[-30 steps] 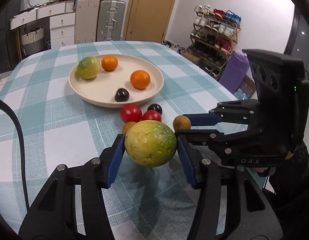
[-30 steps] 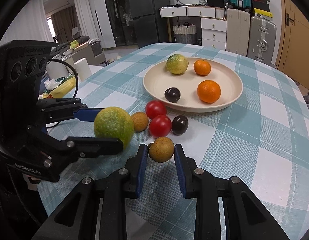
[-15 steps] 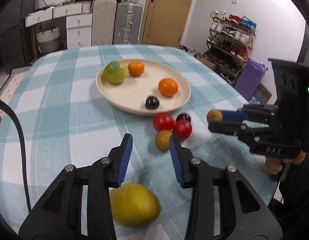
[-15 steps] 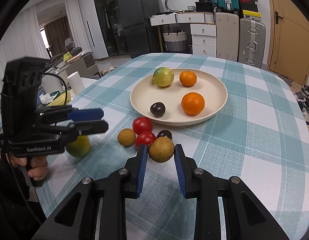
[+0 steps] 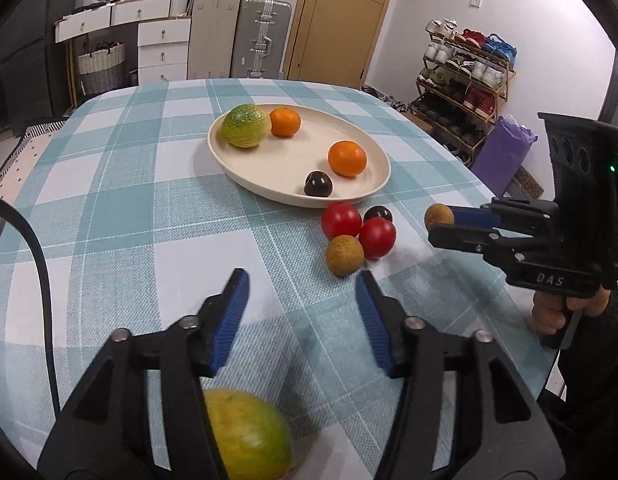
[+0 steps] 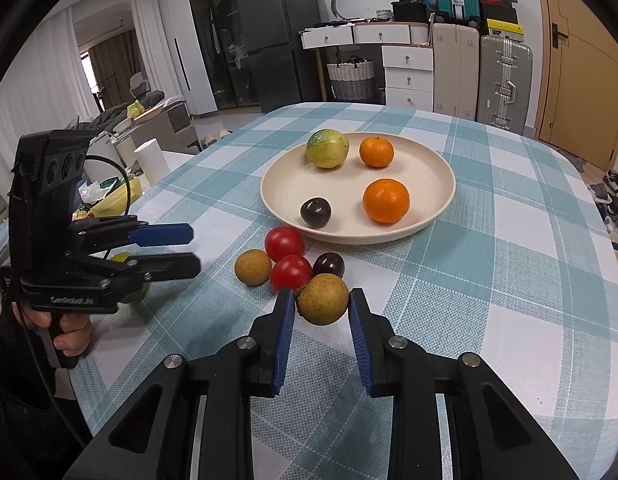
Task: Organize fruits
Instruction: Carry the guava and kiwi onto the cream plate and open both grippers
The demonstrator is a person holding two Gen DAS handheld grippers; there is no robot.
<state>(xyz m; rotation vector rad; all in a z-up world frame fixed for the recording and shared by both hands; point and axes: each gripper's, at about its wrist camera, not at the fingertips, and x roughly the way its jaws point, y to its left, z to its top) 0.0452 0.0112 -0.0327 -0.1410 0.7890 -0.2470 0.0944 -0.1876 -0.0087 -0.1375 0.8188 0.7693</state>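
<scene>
- We see the left hand-held gripper [image 5: 303, 312] with jaws spread wide and empty; a yellow-green citrus fruit [image 5: 247, 434] lies on the desk [image 5: 121, 216] beneath it.
- We see the right hand-held gripper [image 6: 323, 308] clamping a brown longan [image 6: 323, 299] between its blue pads.
- The cream plate [image 6: 441, 168] carries two mandarins, a green citrus and a dark plum; tomatoes [image 6: 285, 242] cluster just beside its rim.
</scene>
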